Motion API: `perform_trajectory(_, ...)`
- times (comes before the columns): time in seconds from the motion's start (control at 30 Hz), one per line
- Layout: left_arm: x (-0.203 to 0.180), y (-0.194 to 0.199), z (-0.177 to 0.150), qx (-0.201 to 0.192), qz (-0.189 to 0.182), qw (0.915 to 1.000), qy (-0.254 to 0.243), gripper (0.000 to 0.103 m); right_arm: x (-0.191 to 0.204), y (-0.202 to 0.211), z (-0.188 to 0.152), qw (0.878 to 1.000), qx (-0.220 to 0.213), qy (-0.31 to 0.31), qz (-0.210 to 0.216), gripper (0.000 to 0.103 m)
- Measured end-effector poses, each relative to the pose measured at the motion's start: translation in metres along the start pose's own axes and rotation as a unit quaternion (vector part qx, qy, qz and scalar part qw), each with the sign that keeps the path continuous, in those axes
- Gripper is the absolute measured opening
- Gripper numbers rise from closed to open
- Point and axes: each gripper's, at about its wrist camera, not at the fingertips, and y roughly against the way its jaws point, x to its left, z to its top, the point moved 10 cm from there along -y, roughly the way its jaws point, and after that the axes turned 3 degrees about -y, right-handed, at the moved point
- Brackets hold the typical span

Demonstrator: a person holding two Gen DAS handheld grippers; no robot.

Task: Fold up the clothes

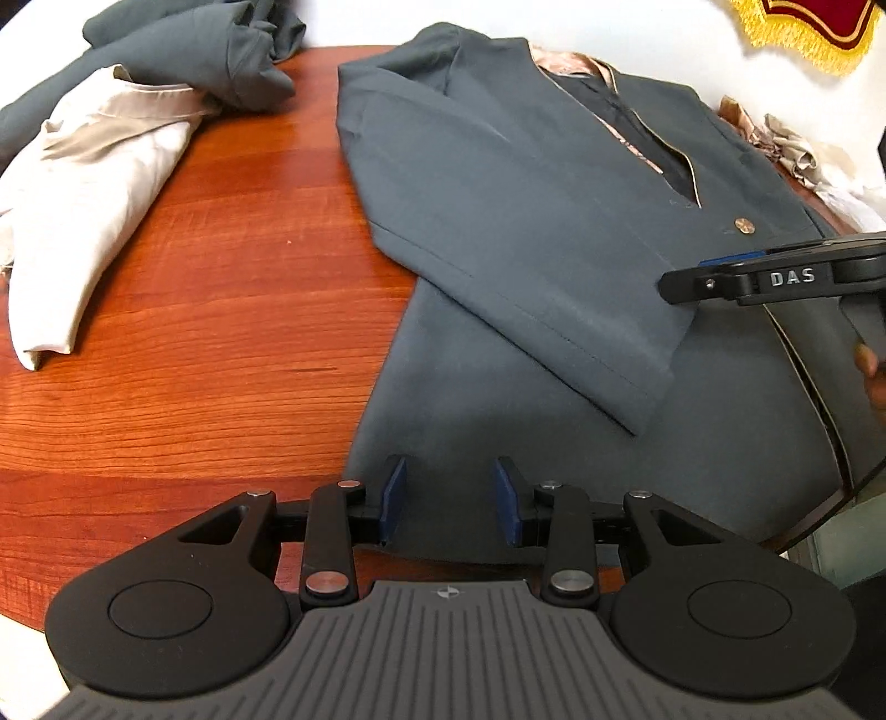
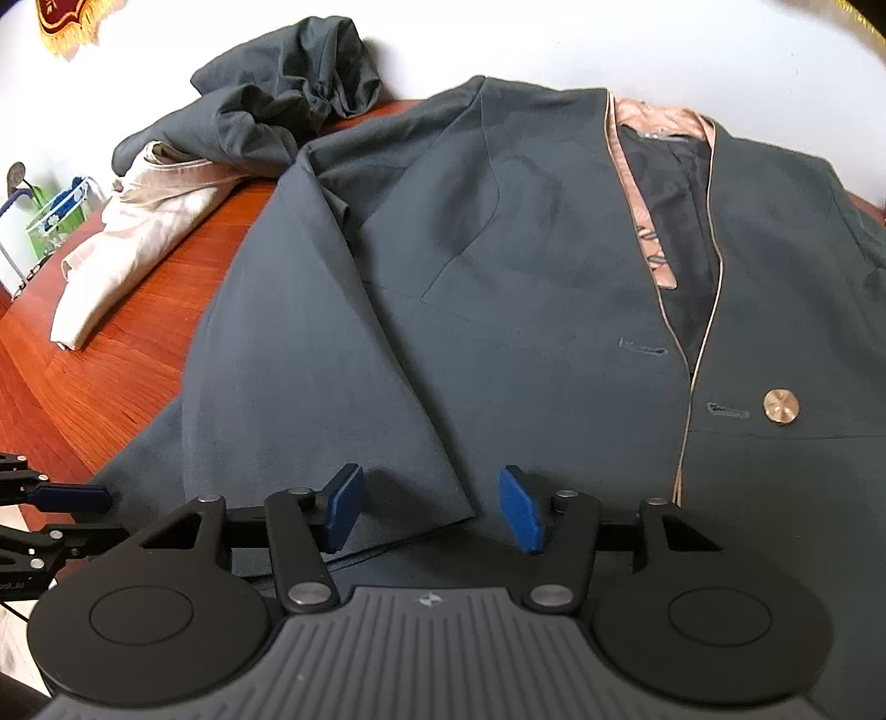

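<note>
Wooden table (image 1: 221,288) holds the jacket (image 2: 498,277) (sleeve folded inward), both grippers agape.

Both views are showing bright, even indoor light, prob. from above. Glare is washing out the white wall (image 2: 554,50) and putting a pale sheen on the desk (image 1: 232,183) top. Soft shadows are falling under the left tongs (image 1: 451,507) and under the folded sleeve (image 1: 554,332) edge; the grey jacket (image 2: 498,277) is reading dark w/ low contrast. Fisheye distortion is bending the desk edge and curving everything near the borders; corners are vignetting to white/black. Centre is staying sharp, edges are softening slightly.
</note>
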Motion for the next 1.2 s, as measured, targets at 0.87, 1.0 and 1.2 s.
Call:
perform_trajectory(0.87, -0.001, -0.001, 0.003, -0.006, -0.008, 0.9998, 0.020, 0.044, -0.026, 0.083, 0.098, 0.999, -0.032, 0.039, -0.011, 0.004)
perform_trajectory(1.0, -0.002, -0.001, 0.003, -0.006, -0.001, 0.9997, 0.025, 0.044, -0.063, 0.107, 0.155, 0.996, -0.048, 0.059, -0.050, 0.004)
perform_trajectory(1.2, -0.004, -0.002, 0.004, -0.005, 0.013, 0.9994, 0.031, 0.044, -0.132, 0.116, 0.219, 0.990, -0.055, 0.073, -0.110, 0.004)
